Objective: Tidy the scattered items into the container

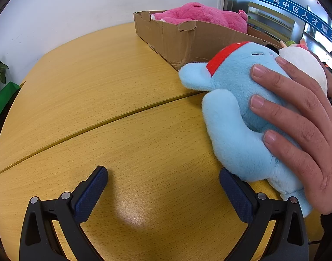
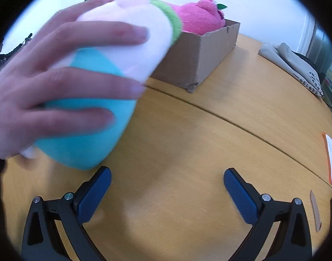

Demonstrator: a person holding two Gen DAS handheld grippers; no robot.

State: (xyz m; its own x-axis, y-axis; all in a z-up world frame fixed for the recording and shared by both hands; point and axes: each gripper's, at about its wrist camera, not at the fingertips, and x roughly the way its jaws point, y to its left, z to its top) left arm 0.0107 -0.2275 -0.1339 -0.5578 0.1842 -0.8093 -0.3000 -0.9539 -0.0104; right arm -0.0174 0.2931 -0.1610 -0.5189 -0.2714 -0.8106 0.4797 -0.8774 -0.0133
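step: judged setup, nothing gripped | bare hand (image 1: 300,117) holds blue plush (image 1: 237,113) and white plush (image 2: 131,43) above table (image 1: 100,87), near cardboard box (image 1: 187,41) containing pink plush (image 1: 200,15) | left gripper (image 1: 163,192) spread, empty | right gripper (image 2: 167,192) spread, empty | next: likely needs toys set down and hand clear, then pinch one.

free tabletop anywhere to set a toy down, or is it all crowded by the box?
Bare table runs from the open left gripper to the cardboard box, across the seam. More lies ahead of the open right gripper, bordered by the box and grey bag. Crowded: between the grippers, where bare hands hold the blue plush; the box holds a pink plush.
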